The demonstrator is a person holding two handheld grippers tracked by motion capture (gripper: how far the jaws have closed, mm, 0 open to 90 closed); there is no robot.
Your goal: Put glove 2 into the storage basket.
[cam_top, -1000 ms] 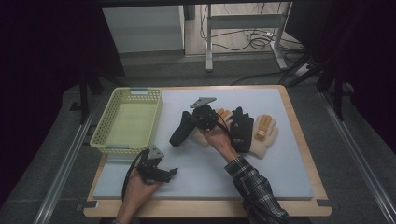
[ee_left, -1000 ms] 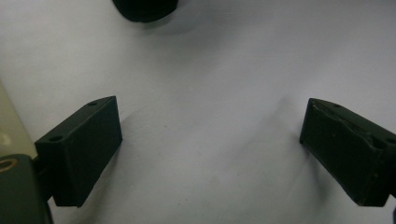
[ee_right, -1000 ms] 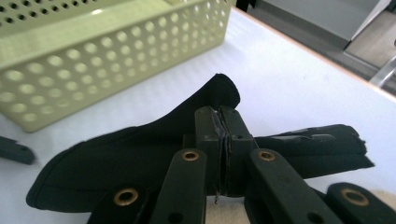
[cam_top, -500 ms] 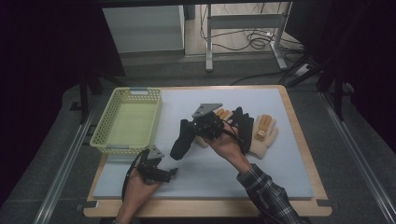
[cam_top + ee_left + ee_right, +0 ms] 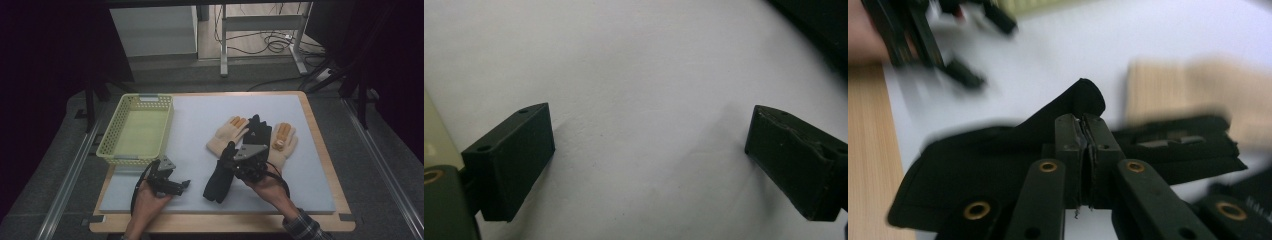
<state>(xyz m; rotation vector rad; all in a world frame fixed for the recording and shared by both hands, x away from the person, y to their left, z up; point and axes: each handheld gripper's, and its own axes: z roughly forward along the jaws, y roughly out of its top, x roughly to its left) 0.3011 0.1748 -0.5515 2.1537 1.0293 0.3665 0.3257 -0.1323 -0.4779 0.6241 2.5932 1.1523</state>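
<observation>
My right gripper (image 5: 234, 161) has its fingers (image 5: 1070, 145) pressed together on a fold of the black glove (image 5: 220, 177), which lies on the pale tabletop (image 5: 195, 125) toward the near edge, right of centre in the high view. In the right gripper view the black fabric (image 5: 998, 165) spreads to both sides of the closed fingers, and a ribbed tan cuff (image 5: 1168, 92) lies blurred just beyond it. A second black glove (image 5: 259, 134) rests farther back, between two tan gloves: one (image 5: 227, 134) touching its left side and one (image 5: 282, 142) at its right, both with orange fingertips. My left gripper (image 5: 182, 185) rests low on the tabletop near the front edge, well apart from the gloves; its fingers (image 5: 514, 160) stand wide apart with bare tabletop (image 5: 649, 100) between them. A yellow-green mesh basket (image 5: 112, 150) sits at the left of the tabletop, just behind my left gripper.
</observation>
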